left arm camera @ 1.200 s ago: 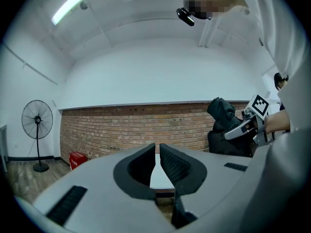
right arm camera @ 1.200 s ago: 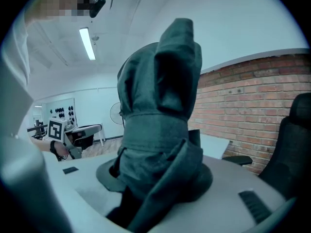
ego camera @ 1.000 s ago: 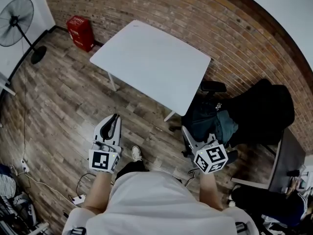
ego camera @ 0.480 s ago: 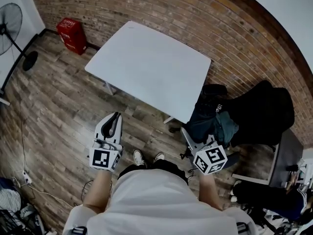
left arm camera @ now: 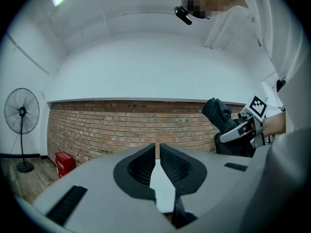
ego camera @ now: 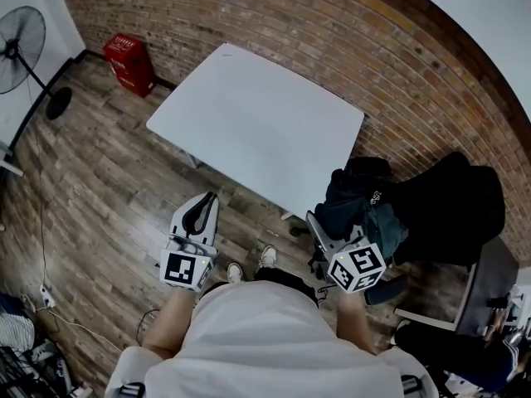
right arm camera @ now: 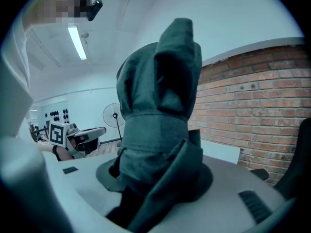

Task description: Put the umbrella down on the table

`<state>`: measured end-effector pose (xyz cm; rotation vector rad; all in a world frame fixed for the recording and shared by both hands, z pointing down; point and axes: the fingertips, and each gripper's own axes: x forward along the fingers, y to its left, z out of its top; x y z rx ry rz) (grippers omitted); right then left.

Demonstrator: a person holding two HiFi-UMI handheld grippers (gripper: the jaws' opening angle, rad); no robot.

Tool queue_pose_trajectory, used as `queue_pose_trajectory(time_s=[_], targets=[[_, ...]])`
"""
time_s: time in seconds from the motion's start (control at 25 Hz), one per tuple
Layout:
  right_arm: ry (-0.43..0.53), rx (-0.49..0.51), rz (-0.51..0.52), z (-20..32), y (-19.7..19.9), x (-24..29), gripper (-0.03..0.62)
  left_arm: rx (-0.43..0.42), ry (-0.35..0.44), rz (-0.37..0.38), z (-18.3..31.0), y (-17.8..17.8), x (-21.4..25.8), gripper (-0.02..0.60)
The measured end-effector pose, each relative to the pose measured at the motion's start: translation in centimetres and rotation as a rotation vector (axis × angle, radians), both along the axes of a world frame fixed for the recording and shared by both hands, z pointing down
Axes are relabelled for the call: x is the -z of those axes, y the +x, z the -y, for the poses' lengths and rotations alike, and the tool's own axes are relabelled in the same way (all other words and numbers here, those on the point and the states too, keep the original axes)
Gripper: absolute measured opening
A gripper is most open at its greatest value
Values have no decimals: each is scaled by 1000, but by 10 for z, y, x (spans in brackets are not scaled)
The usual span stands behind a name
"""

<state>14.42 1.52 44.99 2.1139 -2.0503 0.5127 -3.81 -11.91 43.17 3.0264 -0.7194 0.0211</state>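
The folded umbrella is a dark grey-green fabric bundle standing up between the jaws of my right gripper, which is shut on its lower part. In the head view the right gripper holds the umbrella just off the near right corner of the white table, above the wooden floor. My left gripper hovers before the table's near edge, jaws together with nothing in them. The left gripper view shows its own tips pointing level at the brick wall, with the umbrella at the right.
A chair draped with a black coat stands right of the table against the brick wall. A red crate and a standing fan are at the far left. Cables lie on the floor.
Both grippers have moved forward toward the table's near edge along with the person, the right one still carrying the umbrella. The jaws look unchanged.
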Motion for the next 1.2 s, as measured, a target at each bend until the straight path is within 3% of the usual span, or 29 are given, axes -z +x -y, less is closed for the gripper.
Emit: queue_pose_trajectory(time_s=[0.28,0.72,1.2], targets=[[56,46,-10,31,40,13,207,49,85,35,10,27,22,48],[28,91,2,48,66,0,207,109,63,53,19,43,15,48],[12,108,22,54,68,-5,207,114,58,55,18,46,13,48]])
